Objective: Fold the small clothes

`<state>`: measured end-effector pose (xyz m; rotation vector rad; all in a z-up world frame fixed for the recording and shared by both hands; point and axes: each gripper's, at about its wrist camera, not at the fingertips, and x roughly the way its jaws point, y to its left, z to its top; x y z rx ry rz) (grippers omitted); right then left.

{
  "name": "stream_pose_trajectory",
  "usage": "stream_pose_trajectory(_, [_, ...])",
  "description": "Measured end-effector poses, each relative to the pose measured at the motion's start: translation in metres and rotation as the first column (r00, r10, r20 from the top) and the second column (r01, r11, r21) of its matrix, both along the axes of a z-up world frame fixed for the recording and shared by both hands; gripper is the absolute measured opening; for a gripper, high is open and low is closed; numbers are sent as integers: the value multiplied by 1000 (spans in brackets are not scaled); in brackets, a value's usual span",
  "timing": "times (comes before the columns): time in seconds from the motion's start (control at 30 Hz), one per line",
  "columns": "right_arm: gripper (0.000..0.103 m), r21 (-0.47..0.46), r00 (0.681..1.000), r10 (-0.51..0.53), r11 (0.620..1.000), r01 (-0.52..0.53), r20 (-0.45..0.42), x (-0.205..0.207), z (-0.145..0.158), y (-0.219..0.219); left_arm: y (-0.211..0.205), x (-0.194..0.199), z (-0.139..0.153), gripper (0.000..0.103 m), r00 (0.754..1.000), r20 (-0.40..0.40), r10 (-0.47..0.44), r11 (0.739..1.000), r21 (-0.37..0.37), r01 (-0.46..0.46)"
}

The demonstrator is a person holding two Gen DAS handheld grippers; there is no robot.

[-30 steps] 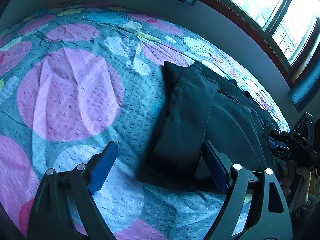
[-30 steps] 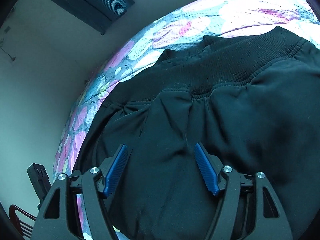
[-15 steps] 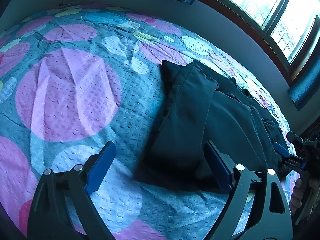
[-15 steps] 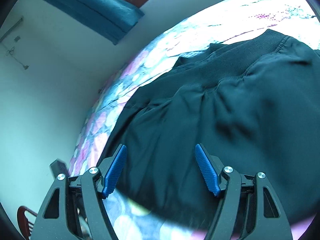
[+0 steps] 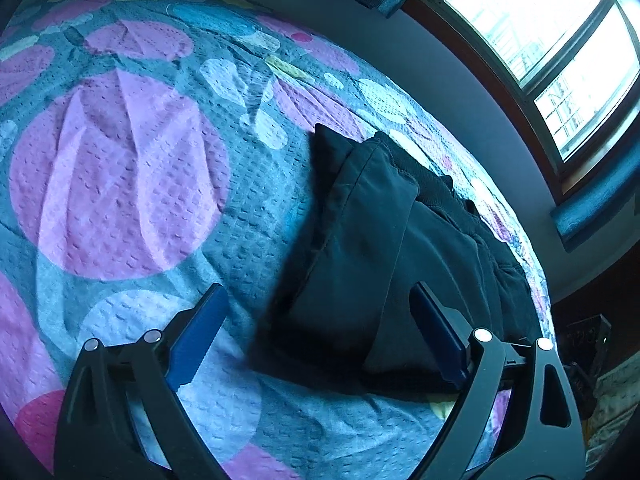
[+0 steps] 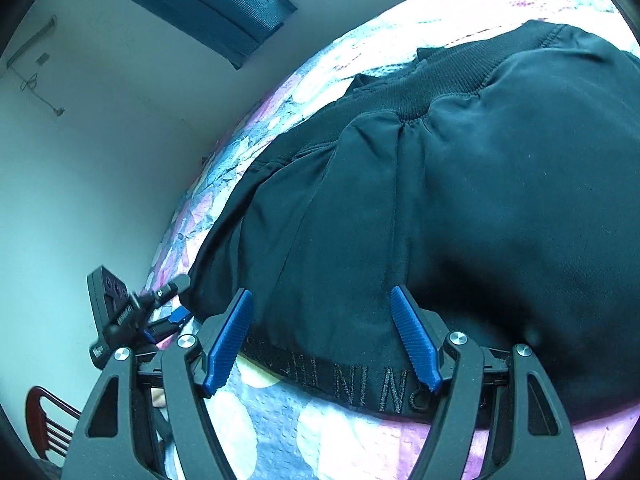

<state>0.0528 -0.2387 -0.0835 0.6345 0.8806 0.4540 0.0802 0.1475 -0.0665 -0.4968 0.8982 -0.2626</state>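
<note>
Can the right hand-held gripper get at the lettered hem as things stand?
Probably yes: the right hand-held gripper is open, the dark garment's lettered hem lies right between its fingers, uncovered.

Left gripper (image 5: pixel 316 336), right gripper (image 6: pixel 322 338), black triangular-cutout frames, silver screw heads, ribbed blue pads lining the jaws

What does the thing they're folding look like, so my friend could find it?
Look at the bed's spotty pink-and-blue bedspread. Near the window side lies a folded black garment. It's the only dark, plain thing there, with a ribbed stretchy band.
</note>
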Motion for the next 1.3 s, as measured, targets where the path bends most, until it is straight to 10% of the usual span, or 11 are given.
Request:
stream_pose_trajectory(0.2, [71,1,1000,2,1000,-2,21,-2,0,-1,-18,30,-5,91,994,-34,-107,982,-161,100])
stream_pose_trajectory(0.5, [72,-1,999,8,1000,-8,51,-7,-1,-2,-36,39,-9,49,993,-38,-112,994,-21,111])
stream_pose_trajectory(0.83, [75,-7,998,8,1000,-8,60,-3,-2,-1,-16,44,-15,69,966,-109,-233,957,-200,208])
stream_pose_trajectory(1.1, [75,-24,996,-24,999,26,81,-18,17,-4,-49,52,-4,32,968,-65,-241,967,67,245])
stream_pose_trajectory(1.3, [75,-101,996,73,993,-66,61,-26,13,21,-50,48,14,18,971,-13,-237,968,84,237])
